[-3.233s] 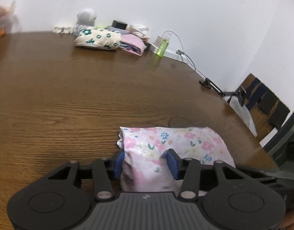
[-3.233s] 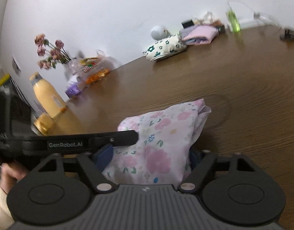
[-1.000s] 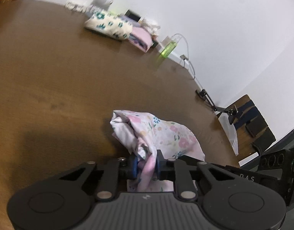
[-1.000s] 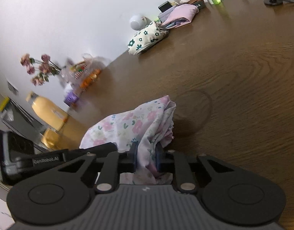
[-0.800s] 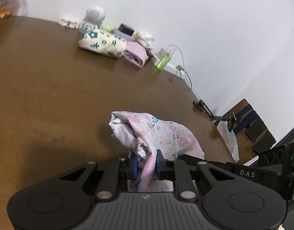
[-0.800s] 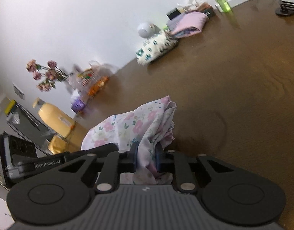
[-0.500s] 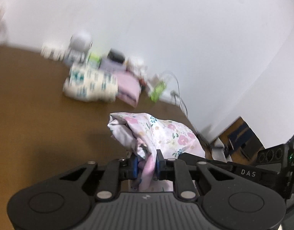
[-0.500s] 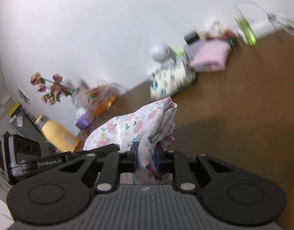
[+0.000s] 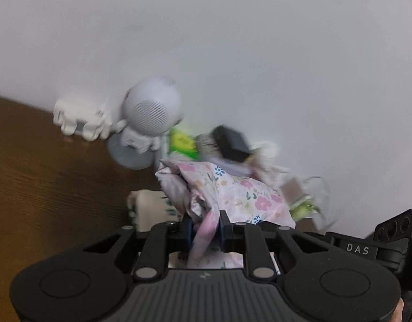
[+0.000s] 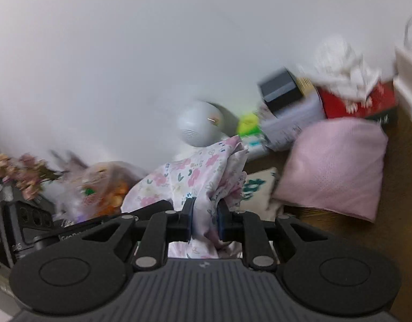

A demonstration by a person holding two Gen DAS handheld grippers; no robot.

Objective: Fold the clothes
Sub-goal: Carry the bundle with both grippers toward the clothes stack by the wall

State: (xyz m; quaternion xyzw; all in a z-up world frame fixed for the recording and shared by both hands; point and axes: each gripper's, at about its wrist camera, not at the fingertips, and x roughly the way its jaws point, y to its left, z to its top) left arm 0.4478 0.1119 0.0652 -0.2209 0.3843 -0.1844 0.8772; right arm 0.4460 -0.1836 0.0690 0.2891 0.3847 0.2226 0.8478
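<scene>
I saw soft, even room light with no glare and only weak shadows. Both fisheye views curved strongly and went black at the corners. The things along the white wall were smeared by motion blur, while each gripper body stayed sharp.

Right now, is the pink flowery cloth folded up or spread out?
Folded up: the pink flowery cloth hangs as a bunched bundle, pinched by both grippers.

Blurred clutter beyond both sets of jaws
A floral garment hides most of the cream folded cloth; flowers left of the right jaws smear
</scene>
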